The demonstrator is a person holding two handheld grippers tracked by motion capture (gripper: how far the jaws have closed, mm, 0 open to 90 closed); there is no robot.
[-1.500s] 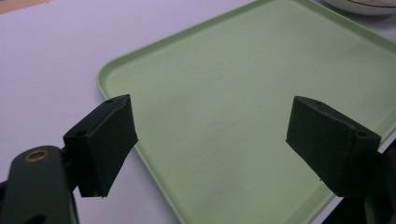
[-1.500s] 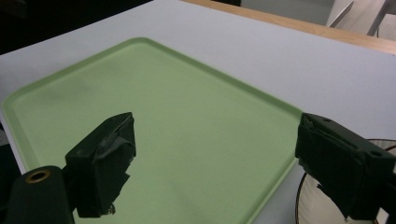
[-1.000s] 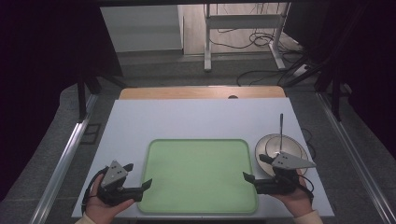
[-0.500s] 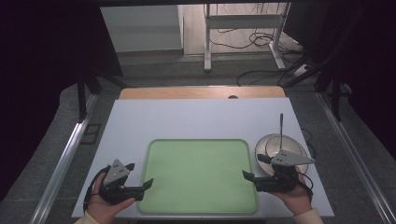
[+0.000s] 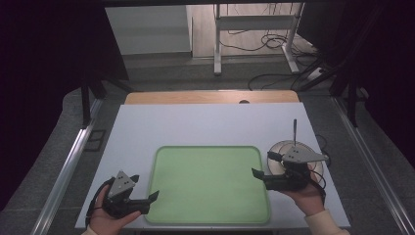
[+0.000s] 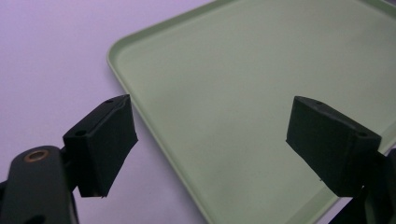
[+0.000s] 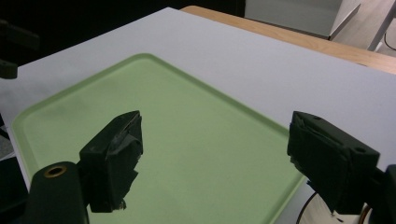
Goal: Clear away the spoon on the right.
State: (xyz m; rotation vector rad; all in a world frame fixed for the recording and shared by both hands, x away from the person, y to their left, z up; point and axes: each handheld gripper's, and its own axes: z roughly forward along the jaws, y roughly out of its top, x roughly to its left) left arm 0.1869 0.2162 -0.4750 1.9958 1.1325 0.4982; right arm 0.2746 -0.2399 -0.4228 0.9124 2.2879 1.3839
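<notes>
Black jaws of the left gripper (image 5: 155,196) stand wide apart with nothing between them, low in the lower left of the high view, aimed rightward at the near left rim of the green tray (image 5: 211,152). In the left gripper view (image 6: 210,140) one jaw hangs over the white table (image 6: 46,56) and the other over the tray, the tray's rim running between them. The left hand (image 5: 105,218) cups the gripper from below.

The right gripper (image 5: 255,174), at the right of the high view, also has its jaws spread and holds nothing; they have just been closing slightly. It points leftward at the tray's right rim, level with the table, borne by the right hand (image 5: 306,196).

The tray lies flat at lower centre of the frame, its long axis running left to right. A plate (image 5: 281,147) with a thin upright utensil (image 5: 294,128) sits just right of the tray, behind the right gripper.
</notes>
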